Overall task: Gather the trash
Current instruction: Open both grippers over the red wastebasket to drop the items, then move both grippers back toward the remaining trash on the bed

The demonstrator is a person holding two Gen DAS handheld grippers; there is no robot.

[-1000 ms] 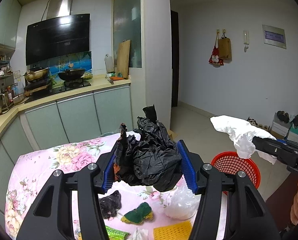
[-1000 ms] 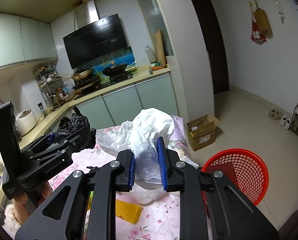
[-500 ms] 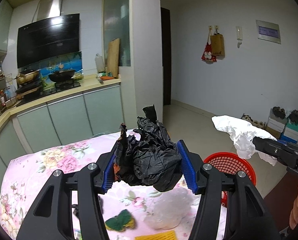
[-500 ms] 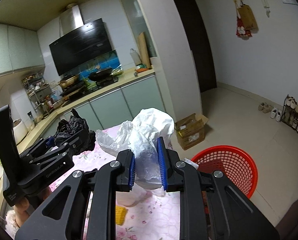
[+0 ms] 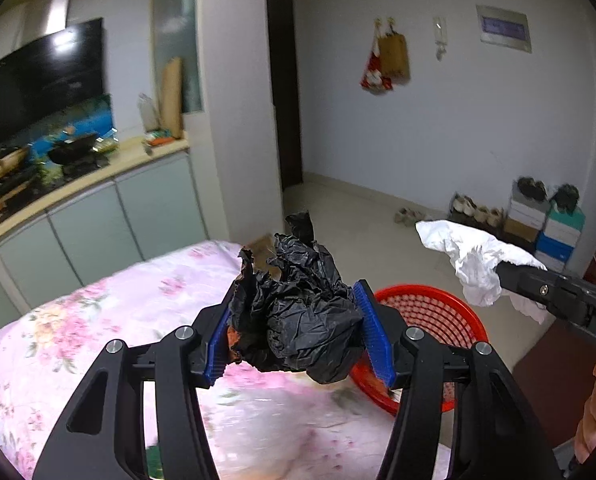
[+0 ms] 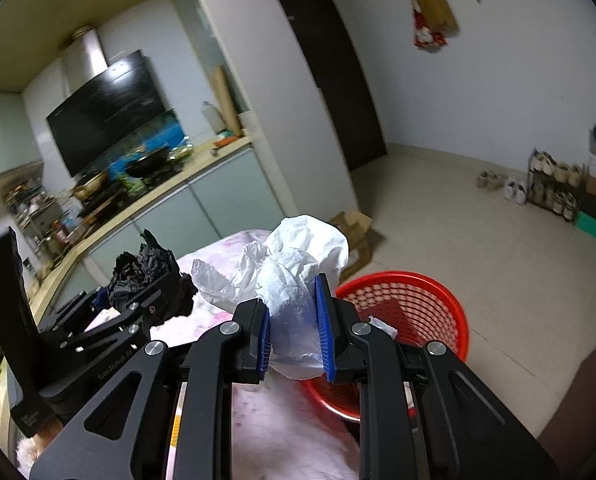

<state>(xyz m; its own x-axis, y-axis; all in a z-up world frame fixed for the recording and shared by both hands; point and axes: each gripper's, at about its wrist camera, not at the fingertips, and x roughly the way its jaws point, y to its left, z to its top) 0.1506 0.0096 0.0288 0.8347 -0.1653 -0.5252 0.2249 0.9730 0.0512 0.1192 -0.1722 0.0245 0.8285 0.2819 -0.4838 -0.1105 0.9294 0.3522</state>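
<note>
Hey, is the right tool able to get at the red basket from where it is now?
Probably yes: the red basket stands open-topped on the floor just past the right tool, nothing between them, though the tool is shut on a white bag.

Kitchen corner plus a hallway wall, pretty lived-in

Black range hood (image 6: 105,108) hangs over a wok (image 6: 147,162) near the back edge of the worktop (image 6: 201,158), cutting board (image 5: 172,96) leans at its right end. Cardboard box (image 6: 356,226) on the floor by the pillar, shoe rack (image 6: 554,188) against the far wall, dark door (image 6: 330,68) behind.
</note>
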